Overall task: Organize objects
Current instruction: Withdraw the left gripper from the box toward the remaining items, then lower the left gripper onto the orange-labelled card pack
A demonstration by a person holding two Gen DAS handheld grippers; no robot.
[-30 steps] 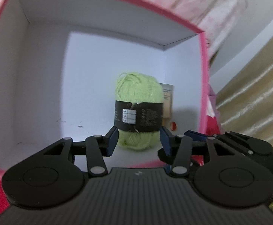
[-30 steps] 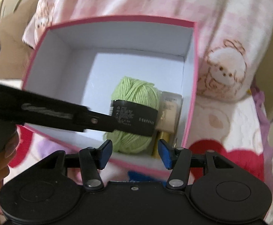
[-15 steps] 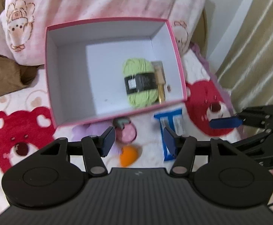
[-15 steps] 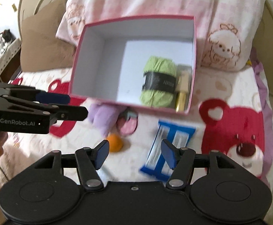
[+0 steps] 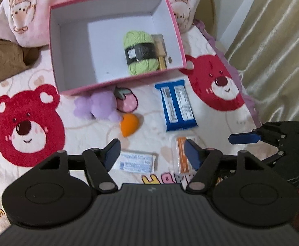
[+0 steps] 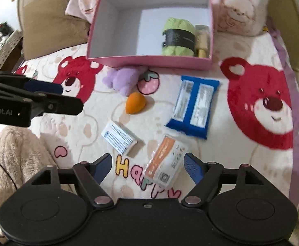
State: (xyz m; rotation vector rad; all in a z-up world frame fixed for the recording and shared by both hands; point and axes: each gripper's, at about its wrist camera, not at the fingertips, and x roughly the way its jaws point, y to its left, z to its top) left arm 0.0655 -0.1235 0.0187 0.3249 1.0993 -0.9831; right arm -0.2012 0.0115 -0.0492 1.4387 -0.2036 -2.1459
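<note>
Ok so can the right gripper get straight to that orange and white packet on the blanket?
Probably yes. The right gripper is open and empty, and the orange and white packet lies flat just ahead between its fingers, with nothing on top. The small white box sits apart to its left.

On the body of my left gripper (image 6: pixel 71 105), seen from my right wrist, white lettering reads "Robot.AI", its beginning cut off by the frame edge. The blanket (image 6: pixel 83 131) carries coloured letters "Happy" (image 6: pixel 141 174) below my right fingers. Print on the blue packet (image 6: pixel 194 108), white box (image 6: pixel 119 140) and orange-striped packet (image 6: pixel 165 164) is too small to read.
</note>
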